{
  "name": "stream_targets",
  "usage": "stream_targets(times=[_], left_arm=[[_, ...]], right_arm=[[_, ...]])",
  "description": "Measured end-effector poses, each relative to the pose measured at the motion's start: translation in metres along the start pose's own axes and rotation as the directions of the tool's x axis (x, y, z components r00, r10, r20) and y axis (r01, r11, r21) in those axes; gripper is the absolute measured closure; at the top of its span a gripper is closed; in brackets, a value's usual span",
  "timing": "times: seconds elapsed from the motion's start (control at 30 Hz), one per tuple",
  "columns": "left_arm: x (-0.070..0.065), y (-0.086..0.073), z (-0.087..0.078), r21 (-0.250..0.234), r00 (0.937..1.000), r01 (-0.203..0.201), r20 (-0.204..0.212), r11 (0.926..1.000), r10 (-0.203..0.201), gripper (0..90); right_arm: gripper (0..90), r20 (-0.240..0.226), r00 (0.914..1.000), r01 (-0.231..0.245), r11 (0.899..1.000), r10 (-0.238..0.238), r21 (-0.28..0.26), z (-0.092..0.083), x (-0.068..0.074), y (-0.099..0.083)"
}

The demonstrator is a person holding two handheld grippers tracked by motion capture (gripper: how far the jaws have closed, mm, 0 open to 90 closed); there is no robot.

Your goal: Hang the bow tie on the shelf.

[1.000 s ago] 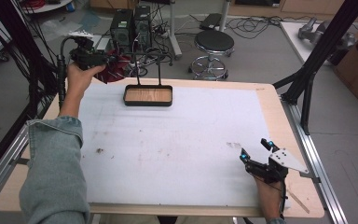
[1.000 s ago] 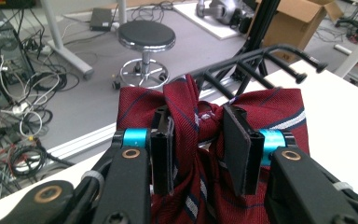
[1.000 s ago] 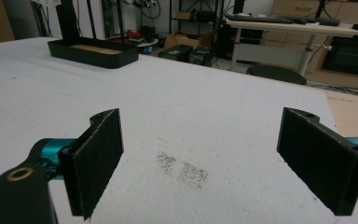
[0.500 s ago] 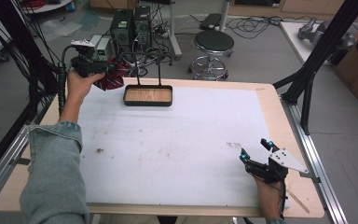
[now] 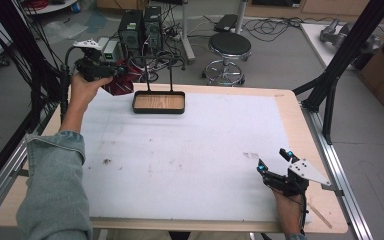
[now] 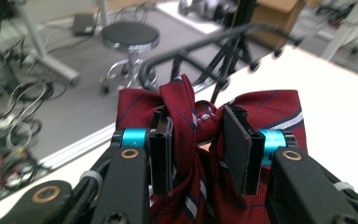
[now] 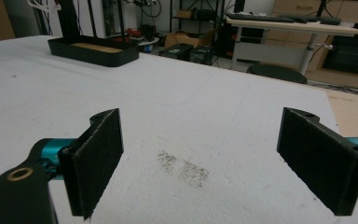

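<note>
Left gripper (image 6: 198, 154): jaws pinching a bunched red tie (image 6: 200, 126), held above the table's (image 5: 285, 107) far-left corner, beside the tray (image 5: 158, 102). Right gripper (image 7: 209, 163): jaws spread wide, nothing between, over white mat (image 7: 191, 107).

A dark red striped tie (image 6: 200, 140), bunched into folds, sits pinched between the left hand-held gripper (image 6: 199, 154) jaws, hanging below them.
</note>
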State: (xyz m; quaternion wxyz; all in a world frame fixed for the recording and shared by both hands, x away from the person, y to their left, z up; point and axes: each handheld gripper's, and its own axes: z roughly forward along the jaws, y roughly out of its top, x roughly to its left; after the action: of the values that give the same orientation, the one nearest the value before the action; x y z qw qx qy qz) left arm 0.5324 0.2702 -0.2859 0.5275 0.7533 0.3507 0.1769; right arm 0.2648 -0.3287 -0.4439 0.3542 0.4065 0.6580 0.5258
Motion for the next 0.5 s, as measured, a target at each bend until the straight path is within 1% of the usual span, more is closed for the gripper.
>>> stream_targets(times=[0.07,0.13,0.27,0.3,0.4,0.43,0.47,0.5], left_arm=[[0.001,0.004,-0.001,-0.027,1.0000,0.009,0.002,0.9996,-0.009,65.0],[0.001,0.009,0.000,-0.048,0.9999,0.012,-0.003,0.9988,-0.012,65.0],[0.002,0.015,0.006,-0.060,0.9999,0.016,-0.004,0.9981,-0.016,64.9],[0.001,0.016,0.008,-0.065,0.9999,0.016,0.002,0.9977,-0.016,64.9],[0.001,0.018,0.014,-0.058,0.9996,0.020,0.021,0.9981,-0.019,64.9],[0.001,0.019,0.016,-0.053,0.9997,0.016,0.019,0.9985,-0.015,64.9],[0.001,0.019,0.019,-0.037,0.9999,0.008,-0.011,0.9993,-0.008,64.9],[0.001,0.019,0.019,-0.037,0.9999,0.008,-0.011,0.9993,-0.008,64.9]], right_arm=[[13.4,0.002,1.0000,0.000,1.000,0.000,0.000,0.000,0.000,0.000],[13.4,0.003,1.0000,-0.004,1.000,0.004,0.002,0.000,0.000,0.000],[13.4,0.003,1.0000,-0.004,1.000,0.004,0.003,0.000,0.000,0.000],[13.4,0.002,1.0000,-0.005,1.000,0.005,0.002,0.000,0.000,0.000],[13.4,0.000,1.0000,-0.006,1.000,0.006,0.003,0.000,0.000,0.000],[13.4,0.000,1.0000,-0.006,1.000,0.006,0.003,0.000,0.000,0.000],[13.4,0.000,1.0000,-0.005,1.000,0.005,0.002,0.000,0.000,0.000],[13.4,0.000,1.0000,-0.005,1.000,0.005,0.002,0.000,0.000,0.000]])
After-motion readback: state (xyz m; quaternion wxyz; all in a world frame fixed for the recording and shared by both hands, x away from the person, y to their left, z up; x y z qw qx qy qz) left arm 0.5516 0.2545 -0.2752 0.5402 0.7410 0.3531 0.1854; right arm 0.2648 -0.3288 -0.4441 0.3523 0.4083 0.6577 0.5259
